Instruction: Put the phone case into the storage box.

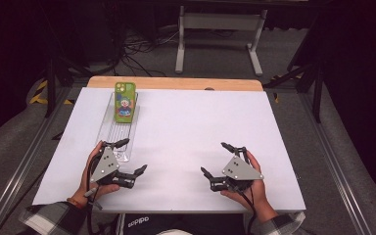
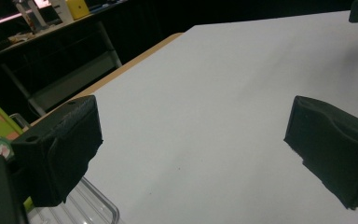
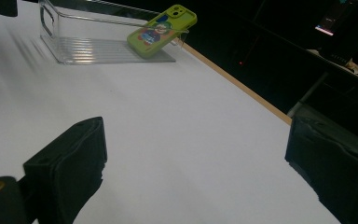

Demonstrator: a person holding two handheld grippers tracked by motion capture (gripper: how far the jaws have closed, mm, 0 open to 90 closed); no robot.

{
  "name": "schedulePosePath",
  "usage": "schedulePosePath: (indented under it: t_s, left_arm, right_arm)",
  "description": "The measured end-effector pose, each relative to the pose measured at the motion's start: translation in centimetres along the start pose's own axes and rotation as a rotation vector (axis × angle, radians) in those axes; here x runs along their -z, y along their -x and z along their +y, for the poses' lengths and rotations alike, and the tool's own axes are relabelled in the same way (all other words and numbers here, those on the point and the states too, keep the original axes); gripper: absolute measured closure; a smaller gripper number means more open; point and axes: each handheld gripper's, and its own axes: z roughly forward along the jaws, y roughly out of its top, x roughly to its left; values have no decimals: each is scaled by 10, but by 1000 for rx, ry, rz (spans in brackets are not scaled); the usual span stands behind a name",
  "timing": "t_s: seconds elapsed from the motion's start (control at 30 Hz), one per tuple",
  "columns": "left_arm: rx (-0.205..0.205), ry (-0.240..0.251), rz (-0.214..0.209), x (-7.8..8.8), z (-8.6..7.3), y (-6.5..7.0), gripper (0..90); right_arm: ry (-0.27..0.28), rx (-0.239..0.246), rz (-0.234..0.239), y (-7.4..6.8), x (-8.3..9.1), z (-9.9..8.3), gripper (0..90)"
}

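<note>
- Left tool (image 1: 129, 156) gapes wide, empty, beside the clear tray (image 1: 108, 131) near the bench's (image 1: 191, 122) left edge
- Right tool (image 1: 214, 159) likewise wide, near the front edge
- Green phone (image 1: 125, 102) leans in the tray's far end

There is one green phone (image 1: 125, 101). It has one cartoon clown on its back. There is one clear tray (image 1: 115, 133). There is one white table (image 1: 186, 137). There are two grippers, the left gripper (image 1: 133, 155) and the right gripper (image 1: 214, 158). Each gripper has two black jaws. Two hands hold them.
</note>
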Motion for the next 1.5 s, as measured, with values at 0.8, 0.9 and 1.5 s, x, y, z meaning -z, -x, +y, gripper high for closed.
schedulePosePath:
  t_s: [0.8,0.9,1.5]
  left_arm:
    - [62,-76,36,20,-26,-6,47]
    - [72,-67,38,21,-25,-4,47]
    - [63,-45,39,24,-24,-3,46]
  right_arm:
    - [-11,-3,16,-2,3,-4,59]
    - [-12,-4,17,-3,3,-4,59]
    - [-15,-3,7,-2,-1,-2,61]
